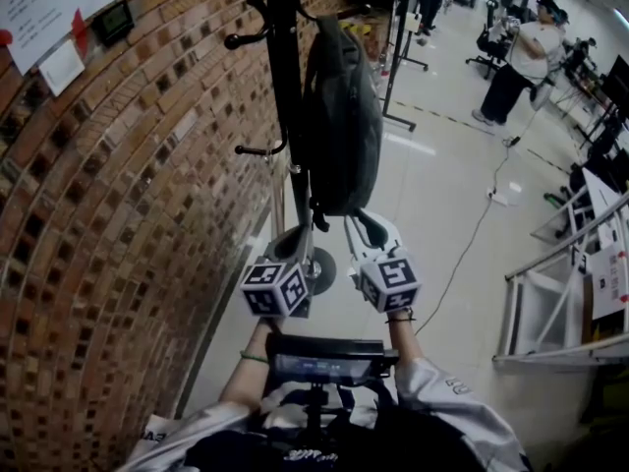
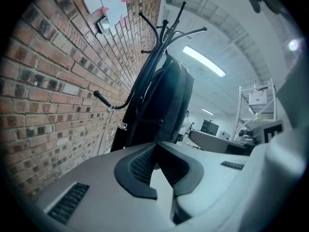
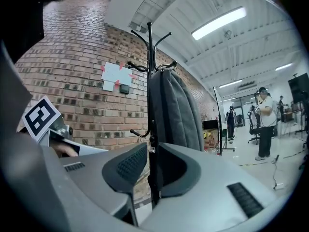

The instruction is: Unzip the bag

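A dark grey backpack (image 1: pixel 342 116) hangs upright from a black coat rack (image 1: pixel 283 87) beside the brick wall; I cannot make out its zip pull. Both grippers are held just under the bag's bottom, not touching it. My left gripper (image 1: pixel 298 232) is below its left corner, and in the left gripper view its jaws (image 2: pixel 155 146) meet at the tips with nothing in them, the bag (image 2: pixel 166 105) rising ahead. My right gripper (image 1: pixel 364 224) is below the bag's right corner. Its jaws (image 3: pixel 152 151) stand partly open and empty, the rack pole showing through the gap, the bag (image 3: pixel 176 110) above.
The brick wall (image 1: pixel 118 214) runs close on the left, with papers (image 1: pixel 49 8) pinned high up. The rack's round base (image 1: pixel 322 268) sits on the pale floor. A cable (image 1: pixel 472 244) crosses the floor to the right. A metal frame (image 1: pixel 560 293) and people (image 1: pixel 516 57) are farther right.
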Demonstrator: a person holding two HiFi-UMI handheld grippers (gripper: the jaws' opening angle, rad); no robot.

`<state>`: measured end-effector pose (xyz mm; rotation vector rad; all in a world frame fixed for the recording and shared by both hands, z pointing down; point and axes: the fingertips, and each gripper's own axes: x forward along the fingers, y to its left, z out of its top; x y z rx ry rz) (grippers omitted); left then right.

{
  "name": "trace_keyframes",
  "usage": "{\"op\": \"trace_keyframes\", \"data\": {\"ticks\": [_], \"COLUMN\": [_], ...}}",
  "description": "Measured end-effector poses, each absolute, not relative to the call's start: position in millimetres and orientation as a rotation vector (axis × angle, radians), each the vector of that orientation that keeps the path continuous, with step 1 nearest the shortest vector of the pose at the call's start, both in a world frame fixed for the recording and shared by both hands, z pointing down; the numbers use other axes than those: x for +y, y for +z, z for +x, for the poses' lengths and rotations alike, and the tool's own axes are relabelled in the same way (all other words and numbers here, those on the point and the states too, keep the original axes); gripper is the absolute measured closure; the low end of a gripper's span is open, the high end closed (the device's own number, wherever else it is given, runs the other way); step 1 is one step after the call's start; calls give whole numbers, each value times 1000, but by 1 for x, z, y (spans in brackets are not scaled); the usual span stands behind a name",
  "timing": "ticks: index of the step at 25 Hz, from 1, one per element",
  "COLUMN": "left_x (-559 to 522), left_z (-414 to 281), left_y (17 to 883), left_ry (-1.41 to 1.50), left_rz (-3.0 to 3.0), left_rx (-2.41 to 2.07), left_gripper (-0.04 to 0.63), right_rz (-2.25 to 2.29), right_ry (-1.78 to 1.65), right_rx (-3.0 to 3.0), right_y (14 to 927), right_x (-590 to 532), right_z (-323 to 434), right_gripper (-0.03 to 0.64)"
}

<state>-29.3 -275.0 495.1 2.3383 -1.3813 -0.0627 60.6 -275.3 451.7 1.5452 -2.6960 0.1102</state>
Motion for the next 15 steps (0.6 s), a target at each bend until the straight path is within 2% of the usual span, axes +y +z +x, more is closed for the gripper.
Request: {"op": "trace_keyframes", "data": {"ticks": [6,15], "left_x": [-275,-277], "left_z": [-30,-34], "left_y": [494,496], "left_ry": [-61,-35], "left_rz": [2347,2342], "left_rx": [-1380,-1393], "left_gripper": [588,588], "right_rz": [1542,1555], "right_ry": [48,151], "right_rx": [-2701,-2718], "right_y": [454,436], "right_x": [-280,-276], "right_z": [59,52], "right_gripper": [554,554]}}
